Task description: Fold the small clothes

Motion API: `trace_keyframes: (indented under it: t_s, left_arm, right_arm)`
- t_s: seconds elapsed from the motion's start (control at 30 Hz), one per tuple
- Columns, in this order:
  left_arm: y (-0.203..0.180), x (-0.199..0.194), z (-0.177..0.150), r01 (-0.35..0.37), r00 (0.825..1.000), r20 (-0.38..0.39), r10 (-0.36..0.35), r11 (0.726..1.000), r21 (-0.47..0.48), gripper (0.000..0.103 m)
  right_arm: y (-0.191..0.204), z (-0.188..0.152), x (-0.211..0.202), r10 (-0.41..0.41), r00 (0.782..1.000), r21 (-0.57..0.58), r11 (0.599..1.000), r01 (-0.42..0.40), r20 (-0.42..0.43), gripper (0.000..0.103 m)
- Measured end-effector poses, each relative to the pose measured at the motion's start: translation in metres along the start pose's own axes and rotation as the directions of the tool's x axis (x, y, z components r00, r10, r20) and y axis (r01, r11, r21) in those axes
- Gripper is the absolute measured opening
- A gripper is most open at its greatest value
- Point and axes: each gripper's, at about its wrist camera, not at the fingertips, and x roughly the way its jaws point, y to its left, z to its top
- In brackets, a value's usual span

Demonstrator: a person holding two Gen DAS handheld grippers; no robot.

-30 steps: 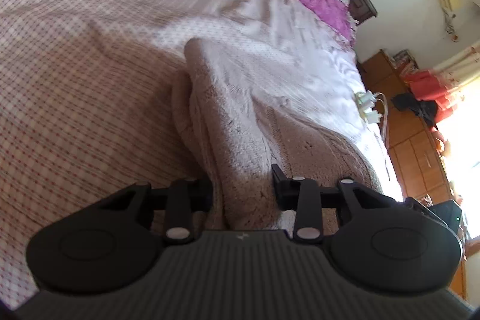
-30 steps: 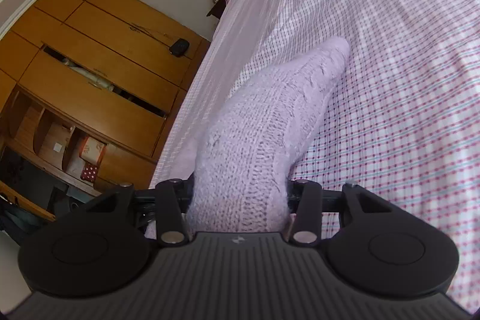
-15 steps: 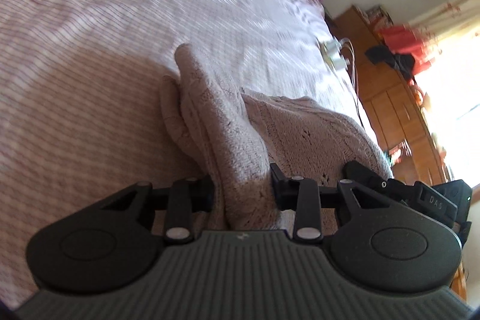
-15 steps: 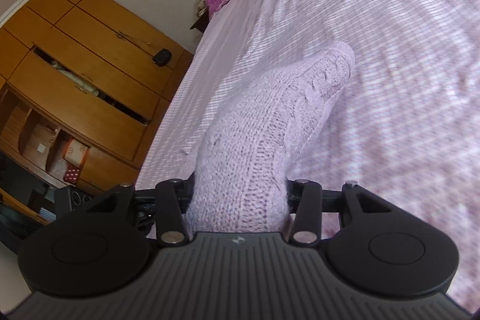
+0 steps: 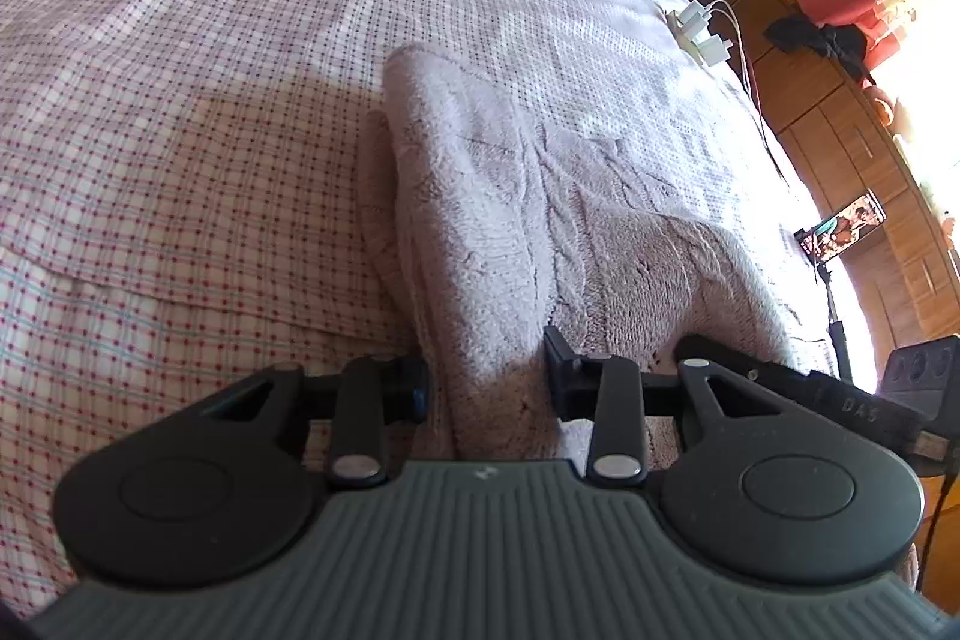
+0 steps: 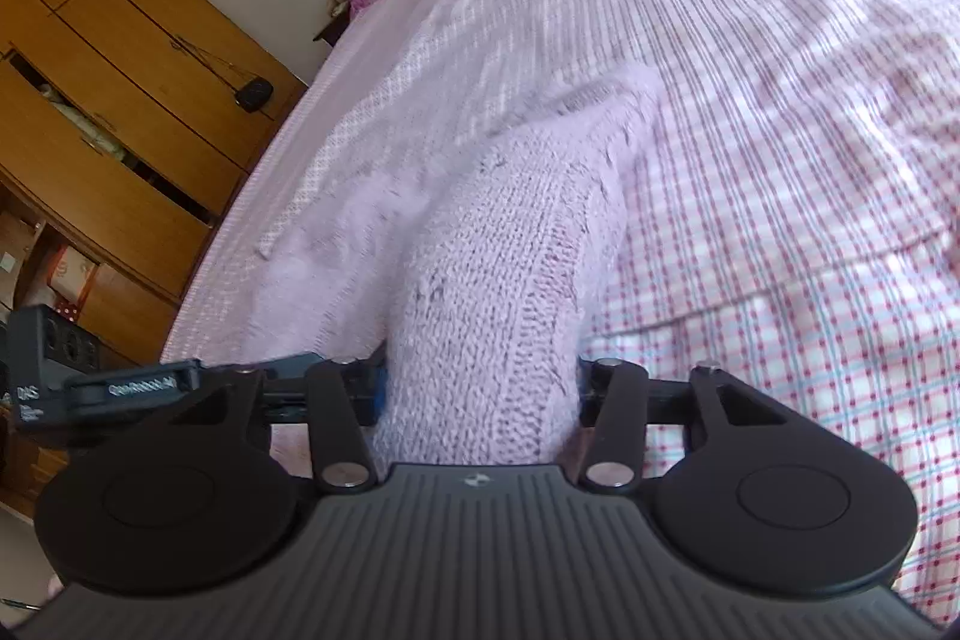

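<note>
Currently on checked bedsheet (image 5: pixel 180 148): pale lilac knitted garment (image 5: pixel 498 196), bunched into a ridge and draped toward both grippers. Left gripper (image 5: pixel 486 388) with jaws opening, knit fold between them and pressed at both pads. Right gripper (image 6: pixel 480 394) likewise opening, thick knit roll (image 6: pixel 510 268) filling the gap. Judged soft, light, limp, stretchy; no fragility, little slip given the fuzzy cable texture. Liable to sag and unroll once released. Best taken at hem edges or corners, pinching through both layers, not mid-panel.
</note>
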Motion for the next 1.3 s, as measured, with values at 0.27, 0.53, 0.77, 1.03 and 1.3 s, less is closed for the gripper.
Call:
trace_keyframes:
  t_s: [0.27, 0.53, 0.77, 1.03, 1.3]
  left_arm:
    - [-0.013, -0.019, -0.014, -0.044, 0.999, 0.023, 0.043, 0.999, 0.032, 0.041]
    - [-0.023, -0.048, -0.031, -0.101, 0.992, 0.077, 0.097, 0.994, 0.047, 0.04]
    - [-0.029, -0.053, -0.051, -0.192, 0.978, 0.099, 0.182, 0.976, 0.104, 0.043]
    - [-0.018, -0.051, -0.064, -0.247, 0.964, 0.123, 0.236, 0.965, 0.084, 0.056]
    - [-0.041, -0.064, -0.091, -0.312, 0.945, 0.138, 0.295, 0.943, 0.116, 0.06]
  right_arm:
    - [0.002, -0.015, -0.018, -0.021, 0.999, 0.0, 1.0, 0.021, 0.025, 0.067]
    - [0.012, -0.033, -0.048, -0.057, 0.995, -0.053, 0.997, 0.062, 0.084, 0.071]
    - [0.016, -0.048, -0.059, -0.089, 0.989, -0.092, 0.991, 0.1, 0.116, 0.072]
    - [0.014, -0.066, -0.051, -0.128, 0.987, -0.1, 0.985, 0.137, 0.096, 0.072]
    - [0.035, -0.085, -0.068, -0.162, 0.975, -0.183, 0.965, 0.189, 0.153, 0.084]
